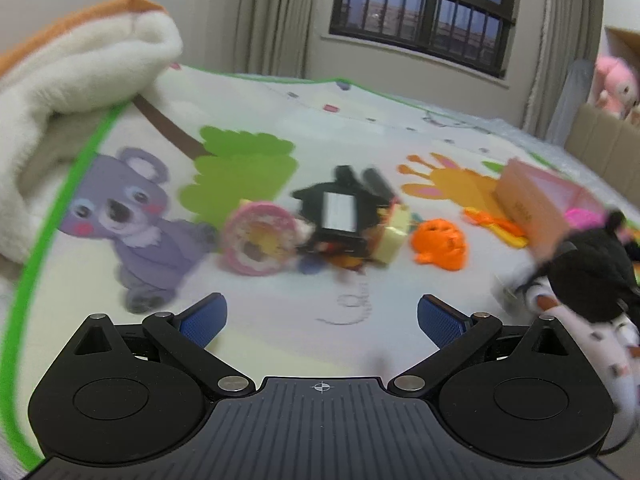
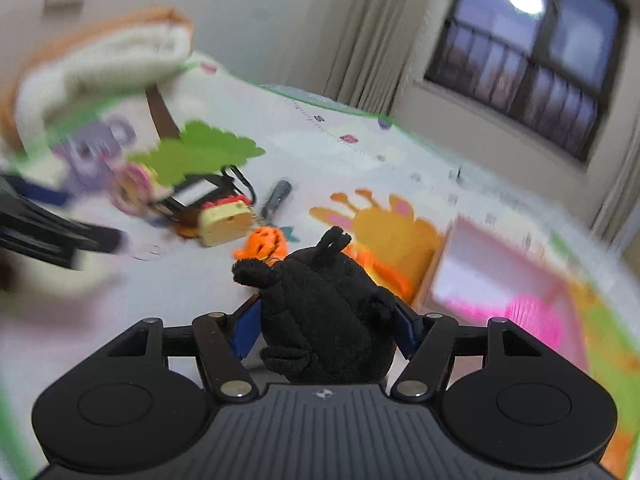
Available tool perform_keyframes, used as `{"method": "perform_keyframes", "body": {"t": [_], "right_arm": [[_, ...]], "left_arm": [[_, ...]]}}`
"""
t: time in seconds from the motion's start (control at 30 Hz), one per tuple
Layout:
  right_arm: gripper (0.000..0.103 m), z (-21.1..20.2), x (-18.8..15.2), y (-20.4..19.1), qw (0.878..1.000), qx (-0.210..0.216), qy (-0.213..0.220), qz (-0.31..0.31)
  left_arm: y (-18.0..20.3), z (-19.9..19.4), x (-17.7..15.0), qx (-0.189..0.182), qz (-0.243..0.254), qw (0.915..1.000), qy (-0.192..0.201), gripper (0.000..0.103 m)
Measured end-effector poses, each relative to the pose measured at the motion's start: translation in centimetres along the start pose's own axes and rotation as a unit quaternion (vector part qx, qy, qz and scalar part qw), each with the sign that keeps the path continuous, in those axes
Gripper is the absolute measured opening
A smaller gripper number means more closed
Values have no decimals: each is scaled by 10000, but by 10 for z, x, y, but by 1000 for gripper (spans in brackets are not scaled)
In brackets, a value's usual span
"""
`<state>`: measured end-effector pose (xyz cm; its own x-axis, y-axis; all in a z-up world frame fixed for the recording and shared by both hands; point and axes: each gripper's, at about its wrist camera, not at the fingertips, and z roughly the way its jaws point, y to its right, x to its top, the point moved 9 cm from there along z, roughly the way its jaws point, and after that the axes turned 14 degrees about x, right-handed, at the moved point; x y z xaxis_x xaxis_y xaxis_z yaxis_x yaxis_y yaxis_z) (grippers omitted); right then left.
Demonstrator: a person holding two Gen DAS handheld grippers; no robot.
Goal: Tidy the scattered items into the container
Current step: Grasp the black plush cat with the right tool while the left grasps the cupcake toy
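My right tongs [image 2: 326, 332] pinch the black plush toy [image 2: 324, 312] for transfer to the pink box [image 2: 500, 276] at right, while my left tongs [image 1: 322, 322], spread and empty, face the remaining clutter.

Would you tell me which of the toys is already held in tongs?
The black plush, clamped between the right tongs; the orange toy, the yellow block and the rest lie loose on the mat.

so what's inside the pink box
Something bright pink lies inside the pink box at its near corner; blur hides what it is. The box walls cover the rest of the inside.
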<state>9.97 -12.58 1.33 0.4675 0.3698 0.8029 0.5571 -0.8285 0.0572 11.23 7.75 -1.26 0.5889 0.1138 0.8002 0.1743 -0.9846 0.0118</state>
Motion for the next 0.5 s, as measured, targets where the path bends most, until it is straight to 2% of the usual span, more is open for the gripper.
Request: {"method": "perform_keyframes", "body": {"t": [0.1, 0.17, 0.23, 0.3, 0.33, 0.37, 0.43, 0.5], "right_arm": [[66, -31, -18, 20, 9960, 239, 27, 864], [66, -42, -33, 38, 9890, 373, 23, 1434], [66, -43, -50, 56, 9789, 482, -2, 1987], [68, -37, -71, 71, 9702, 414, -49, 2388], [71, -36, -79, 75, 9697, 324, -25, 2420], [80, -36, -84, 78, 9704, 240, 101, 2401], [90, -39, -90, 82, 9713, 35, 375, 2347], [93, -41, -92, 81, 9743, -74, 616, 2166]], "left_arm": [[17, -2, -5, -418, 48, 9991, -100, 103], [31, -5, -12, -399, 400, 9984, -52, 103], [43, -7, -19, -268, 743, 9969, 8, 103], [48, -8, -22, -59, 910, 9958, 55, 103], [48, -9, -21, 20, 930, 9956, 106, 103], [46, -10, -18, 115, 904, 9957, 190, 103], [33, -9, -6, 496, 795, 9947, 415, 103], [19, -1, 8, 794, 702, 9931, 504, 103]]}}
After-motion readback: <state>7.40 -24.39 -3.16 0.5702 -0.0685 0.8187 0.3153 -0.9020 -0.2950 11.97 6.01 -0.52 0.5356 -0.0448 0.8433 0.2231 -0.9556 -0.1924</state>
